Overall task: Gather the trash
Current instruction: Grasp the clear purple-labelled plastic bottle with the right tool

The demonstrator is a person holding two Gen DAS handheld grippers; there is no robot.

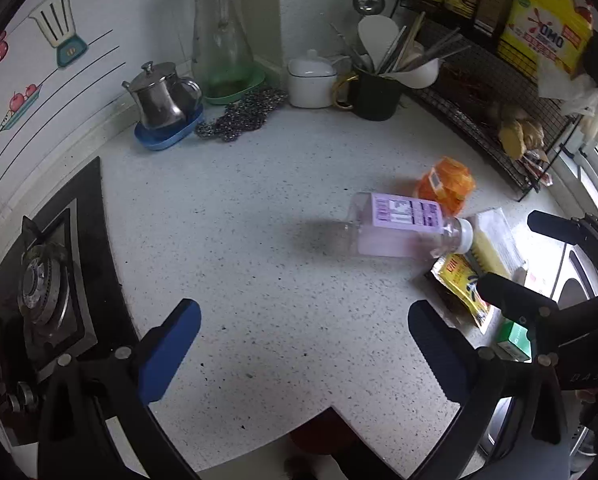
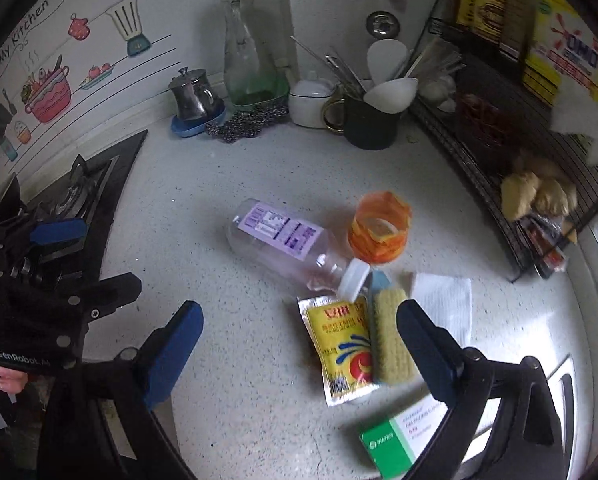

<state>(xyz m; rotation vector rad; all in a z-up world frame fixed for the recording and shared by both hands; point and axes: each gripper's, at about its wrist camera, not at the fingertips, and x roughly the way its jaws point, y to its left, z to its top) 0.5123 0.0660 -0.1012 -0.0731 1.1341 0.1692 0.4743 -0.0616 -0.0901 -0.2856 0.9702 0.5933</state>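
Observation:
A clear plastic bottle (image 1: 403,228) with a purple label and white cap lies on its side on the speckled counter; it also shows in the right wrist view (image 2: 283,240). Beside it are an orange cup wrapper (image 2: 381,228), a yellow sachet (image 2: 343,348), a yellow sponge brush (image 2: 391,340), a white napkin (image 2: 443,304) and a green and white box (image 2: 399,440). My left gripper (image 1: 303,328) is open and empty, short of the bottle. My right gripper (image 2: 299,328) is open and empty, hovering over the sachet and brush.
A gas stove (image 1: 47,288) is at the left. At the back stand a steel teapot (image 1: 163,96), a glass carafe (image 1: 221,36), a white jar (image 1: 311,80) and a dark utensil mug (image 1: 375,92). A black wire rack (image 1: 495,108) runs along the right.

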